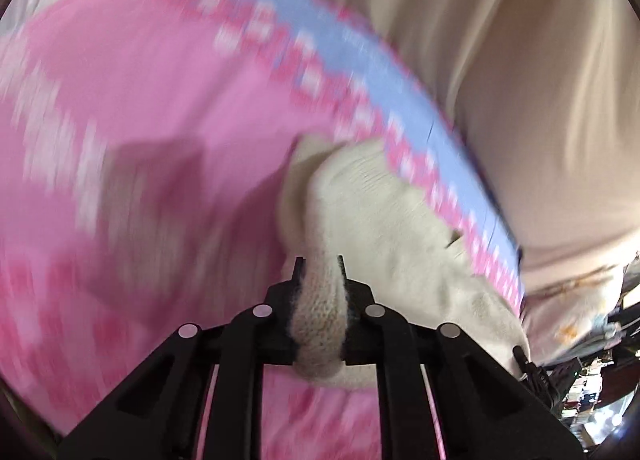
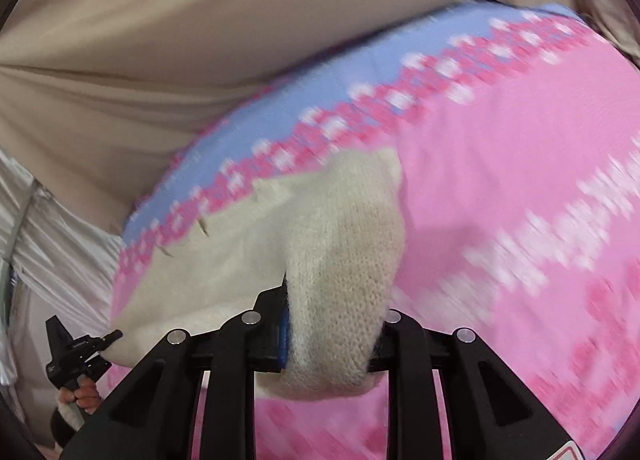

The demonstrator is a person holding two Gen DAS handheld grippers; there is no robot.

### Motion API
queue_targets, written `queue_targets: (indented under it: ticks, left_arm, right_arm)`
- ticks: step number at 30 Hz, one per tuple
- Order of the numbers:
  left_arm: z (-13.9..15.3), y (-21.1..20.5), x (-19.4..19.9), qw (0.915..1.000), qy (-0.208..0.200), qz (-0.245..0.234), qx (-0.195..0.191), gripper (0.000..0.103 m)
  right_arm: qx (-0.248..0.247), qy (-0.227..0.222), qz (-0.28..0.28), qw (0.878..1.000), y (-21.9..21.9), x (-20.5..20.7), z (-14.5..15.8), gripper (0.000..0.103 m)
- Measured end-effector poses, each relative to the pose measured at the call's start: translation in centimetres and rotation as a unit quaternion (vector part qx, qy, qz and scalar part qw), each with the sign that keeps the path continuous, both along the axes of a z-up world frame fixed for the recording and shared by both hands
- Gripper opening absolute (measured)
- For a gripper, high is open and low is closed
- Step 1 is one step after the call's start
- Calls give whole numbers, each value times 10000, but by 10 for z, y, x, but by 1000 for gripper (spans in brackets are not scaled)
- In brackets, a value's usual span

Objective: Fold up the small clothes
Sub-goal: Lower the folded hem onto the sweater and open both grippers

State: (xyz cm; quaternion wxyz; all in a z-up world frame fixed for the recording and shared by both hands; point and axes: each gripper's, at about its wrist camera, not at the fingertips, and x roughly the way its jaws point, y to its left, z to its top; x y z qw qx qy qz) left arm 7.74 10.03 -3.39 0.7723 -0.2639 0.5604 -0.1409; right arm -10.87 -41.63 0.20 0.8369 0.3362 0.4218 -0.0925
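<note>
A cream knitted garment (image 1: pixel 384 212) lies stretched over a pink blanket (image 1: pixel 140 100) with a blue border. My left gripper (image 1: pixel 319 264) is shut on one end of the cream garment, the knit bunched between its fingers. My right gripper (image 2: pixel 332 300) is shut on the other end of the same garment (image 2: pixel 240 244), which covers its fingertips. The left gripper (image 2: pixel 114 336) shows at the lower left of the right wrist view, and the right gripper (image 1: pixel 520 352) at the lower right of the left wrist view. Both views are motion-blurred.
The pink blanket (image 2: pixel 500 180) with its blue and white-patterned border (image 2: pixel 304 100) lies on a beige sheet (image 2: pixel 160 40). The beige sheet (image 1: pixel 500 60) fills the far side. Cluttered items (image 1: pixel 592 400) show at the lower right of the left wrist view.
</note>
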Motion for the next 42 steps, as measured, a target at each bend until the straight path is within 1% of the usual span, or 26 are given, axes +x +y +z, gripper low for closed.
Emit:
queue_targets:
  ticks: [4, 7, 9, 10, 11, 12, 13, 14, 15, 16, 19, 21, 22, 23, 24, 25, 28, 30, 32, 34, 35, 37, 38, 39, 41, 42]
  left_arm:
    - [-45, -15, -72, 9975, 597, -56, 368, 12]
    - [-52, -20, -93, 9971, 440, 80, 619, 18]
    - [-41, -22, -93, 9955, 277, 125, 892, 22]
    - [-29, -20, -88, 9959, 169, 193, 863, 21]
    - [-17, -17, -88, 9969, 17, 232, 754, 23]
    - [-3, -14, -83, 9968, -188, 282, 722, 30]
    - [13, -14, -78, 9950, -451, 371, 804, 48]
    - [24, -16, -72, 9926, -640, 449, 930, 59]
    - [35, -22, -60, 9887, -838, 531, 1123, 76]
    - [38, -29, -48, 9877, -892, 492, 1188, 81]
    - [29, -57, -11, 9857, -1000, 191, 1343, 81]
    - [7, -75, 10, 9857, -767, -56, 1502, 79]
    - [-10, -87, 19, 9868, -527, -219, 1514, 65]
    - [-20, -94, 24, 9875, -350, -345, 1501, 49]
    - [-29, -101, 24, 9878, -161, -516, 1460, 13]
    - [-33, -103, 22, 9887, -110, -670, 1335, 8]
    - [8, -94, 6, 9900, -811, -562, 1013, 7]
    - [36, -85, 3, 9887, -1112, -461, 897, 7]
    - [52, -81, 15, 9879, -1215, -332, 907, 7]
    - [46, -91, 33, 9843, -1213, -320, 1241, 8]
    - [34, -95, 41, 9821, -1132, -341, 1468, 10]
    - [-5, -104, 53, 9809, -624, -449, 1789, 14]
    - [-23, -106, 54, 9776, -314, -439, 2035, 14]
    - [-27, -106, 51, 9764, -242, -413, 2105, 14]
    - [-16, -92, 26, 9831, -537, -157, 1740, 19]
    - [-10, -86, 17, 9835, -610, -84, 1701, 30]
  right_arm:
    - [-54, 770, 96, 9970, 0, -61, -41, 24]
    - [49, 1108, 243, 9935, 0, -69, -78, 36]
    - [66, 1008, 121, 9948, -9, -69, -72, 37]
    - [-64, 901, 54, 9959, -12, -70, -62, 38]
    - [-340, 746, 29, 9966, -16, -69, -45, 45]
    - [-521, 611, 26, 9968, -18, -68, -33, 52]
    - [-726, 390, 7, 9966, -24, -62, -17, 66]
    - [-805, 244, 4, 9965, -28, -55, -9, 73]
    - [-815, 178, 42, 9965, -32, -46, -6, 73]
    - [-779, 198, 128, 9967, -36, -30, -6, 73]
    - [-674, 254, 320, 9969, -40, 14, -23, 73]
    - [-445, 420, 312, 9976, -43, 41, -47, 73]
    - [-292, 521, 329, 9977, -42, 48, -59, 67]
    - [-201, 611, 357, 9973, -40, 55, -68, 36]
    - [-204, 689, 423, 9965, -35, 57, -73, 14]
    - [-220, 667, 460, 9965, -30, 55, -69, 8]
    - [-334, -144, 437, 9984, -22, 30, -14, 6]
    - [-531, -480, 382, 9967, -24, 22, 18, 6]
    - [-597, -572, 331, 9960, -32, 30, 32, 6]
    - [-771, -277, 296, 9962, -39, 51, 15, 10]
    - [-759, -16, 343, 9965, -42, 63, -5, 16]
    - [-721, 963, 278, 9923, -48, 81, -57, 17]
    - [-761, 1166, 159, 9901, -49, 80, -65, 14]
    - [-774, 970, 63, 9923, -47, 73, -59, 15]
    - [-1156, 385, 12, 9925, -32, 52, -21, 18]
    - [-1311, 174, 105, 9912, -22, 44, -3, 18]
